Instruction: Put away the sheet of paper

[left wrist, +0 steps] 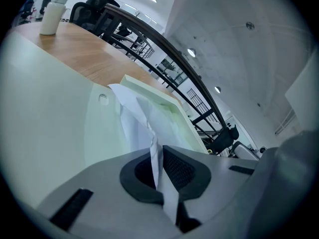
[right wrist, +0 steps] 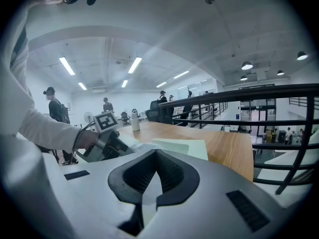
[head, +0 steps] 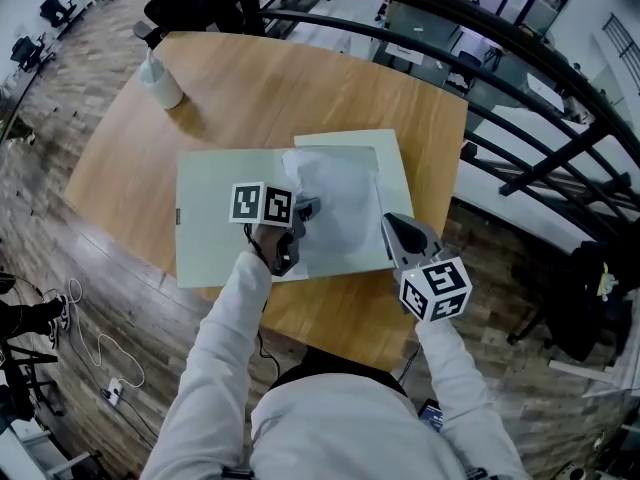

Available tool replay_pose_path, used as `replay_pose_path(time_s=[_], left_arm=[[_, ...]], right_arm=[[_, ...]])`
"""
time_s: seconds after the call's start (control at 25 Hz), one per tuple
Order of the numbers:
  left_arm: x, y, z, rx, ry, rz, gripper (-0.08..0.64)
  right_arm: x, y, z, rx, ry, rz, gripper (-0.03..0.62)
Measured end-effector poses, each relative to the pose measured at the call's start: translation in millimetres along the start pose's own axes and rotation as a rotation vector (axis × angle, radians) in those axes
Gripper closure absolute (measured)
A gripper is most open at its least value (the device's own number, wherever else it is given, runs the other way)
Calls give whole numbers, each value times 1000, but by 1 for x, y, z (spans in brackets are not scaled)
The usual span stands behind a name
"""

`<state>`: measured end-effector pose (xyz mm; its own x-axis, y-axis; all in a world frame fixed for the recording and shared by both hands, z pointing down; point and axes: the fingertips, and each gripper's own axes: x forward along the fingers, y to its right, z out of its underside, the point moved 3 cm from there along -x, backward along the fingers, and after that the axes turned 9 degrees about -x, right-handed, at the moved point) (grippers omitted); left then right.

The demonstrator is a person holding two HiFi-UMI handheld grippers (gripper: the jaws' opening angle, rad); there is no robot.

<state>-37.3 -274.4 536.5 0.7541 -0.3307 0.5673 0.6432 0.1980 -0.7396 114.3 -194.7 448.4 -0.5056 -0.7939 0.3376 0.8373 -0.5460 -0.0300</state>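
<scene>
A pale green folder lies open on the wooden table. Over its right half a white sheet of paper stands lifted and curled. My left gripper is shut on the sheet's near edge. In the left gripper view the paper runs straight between the closed jaws of that gripper. My right gripper sits at the folder's right edge, jaws closed, with a thin pale edge of the folder between them. The right gripper view shows its own tips and the left gripper beyond.
A white spray bottle stands at the table's far left corner. A black railing curves round the far and right sides. Cables lie on the floor at the left. People stand far off in the room.
</scene>
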Motion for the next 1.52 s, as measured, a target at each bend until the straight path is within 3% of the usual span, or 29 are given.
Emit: replay_pose_path(time_s=[0.68,1.12,1.52], left_arm=[[19,4,0,58,-19,-13,540],[4,0,-3,93,7,-73,362],[-32,-10,-1,116,106,-177,334]], right_arm=[[1,1,4,12,-5,21,565],[5,0,1,6,0,16,565],[5,-5,-7,-5,14,-4,565]])
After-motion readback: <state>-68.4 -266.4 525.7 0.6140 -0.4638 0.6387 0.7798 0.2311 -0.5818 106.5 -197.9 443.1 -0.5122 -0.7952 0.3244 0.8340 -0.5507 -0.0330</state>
